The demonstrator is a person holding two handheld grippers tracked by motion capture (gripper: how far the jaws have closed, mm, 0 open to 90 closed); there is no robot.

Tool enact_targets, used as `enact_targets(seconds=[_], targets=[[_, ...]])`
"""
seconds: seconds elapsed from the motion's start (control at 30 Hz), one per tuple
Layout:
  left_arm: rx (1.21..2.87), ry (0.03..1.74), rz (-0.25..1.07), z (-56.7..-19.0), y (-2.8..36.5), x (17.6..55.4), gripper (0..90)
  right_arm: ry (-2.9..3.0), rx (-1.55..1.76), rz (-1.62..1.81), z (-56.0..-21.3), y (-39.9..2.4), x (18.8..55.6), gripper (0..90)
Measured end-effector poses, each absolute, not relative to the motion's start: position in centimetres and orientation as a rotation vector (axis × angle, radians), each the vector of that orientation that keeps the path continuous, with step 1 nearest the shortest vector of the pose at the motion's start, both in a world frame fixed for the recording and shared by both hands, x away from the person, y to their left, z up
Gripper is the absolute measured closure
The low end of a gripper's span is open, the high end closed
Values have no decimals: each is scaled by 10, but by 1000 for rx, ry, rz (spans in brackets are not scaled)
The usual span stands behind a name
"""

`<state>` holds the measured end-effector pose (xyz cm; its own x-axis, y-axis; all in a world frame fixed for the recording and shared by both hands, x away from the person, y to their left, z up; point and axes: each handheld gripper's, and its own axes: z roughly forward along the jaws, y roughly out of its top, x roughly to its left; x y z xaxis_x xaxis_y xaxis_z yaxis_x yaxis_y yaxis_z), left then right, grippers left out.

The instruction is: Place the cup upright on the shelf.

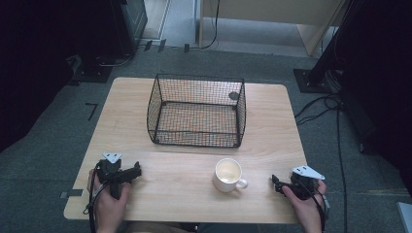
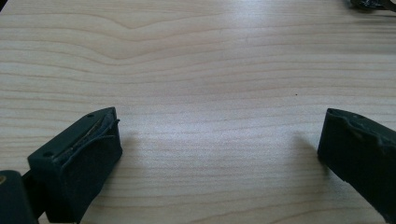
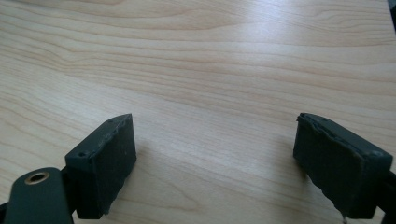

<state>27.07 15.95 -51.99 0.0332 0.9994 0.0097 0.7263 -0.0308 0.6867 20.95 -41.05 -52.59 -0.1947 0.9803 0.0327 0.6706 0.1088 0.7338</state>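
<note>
Jaws of left gripper (image 2: 219,140) and right gripper (image 3: 215,149) wide apart, empty, tips cropped.

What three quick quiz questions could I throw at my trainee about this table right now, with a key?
1. True or false: the white mug sits inside the wire basket.
2. Which gripper is nearer the mug: A) left gripper or B) right gripper?
3. Fill in: in both gripper views the jaws stand wide apart over bare ____.

Key:
1. False. The mug stands on the table, in front of the basket and apart from it.
2. B. The mug's handle points toward that side.
3. Wood. The left gripper and right gripper are both open with nothing between the jaws.
</note>
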Motion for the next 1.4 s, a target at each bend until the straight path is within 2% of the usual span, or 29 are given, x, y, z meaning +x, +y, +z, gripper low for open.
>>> enact_targets(seconds=[0.27, 0.77, 1.1, 1.4], targets=[[1816, 1739, 703, -520, 159, 271, 0, 1988, 1532, 947, -521, -397, 207, 135], [1819, 1735, 699, -520, 159, 271, 0, 2058, 1358, 1268, -491, -366, 198, 142], [1821, 1730, 697, -520, 159, 271, 0, 2098, 1261, 1352, -474, -343, 192, 138], [1824, 1729, 696, -520, 157, 271, 0, 2189, 1188, 1383, -475, -329, 190, 281]])
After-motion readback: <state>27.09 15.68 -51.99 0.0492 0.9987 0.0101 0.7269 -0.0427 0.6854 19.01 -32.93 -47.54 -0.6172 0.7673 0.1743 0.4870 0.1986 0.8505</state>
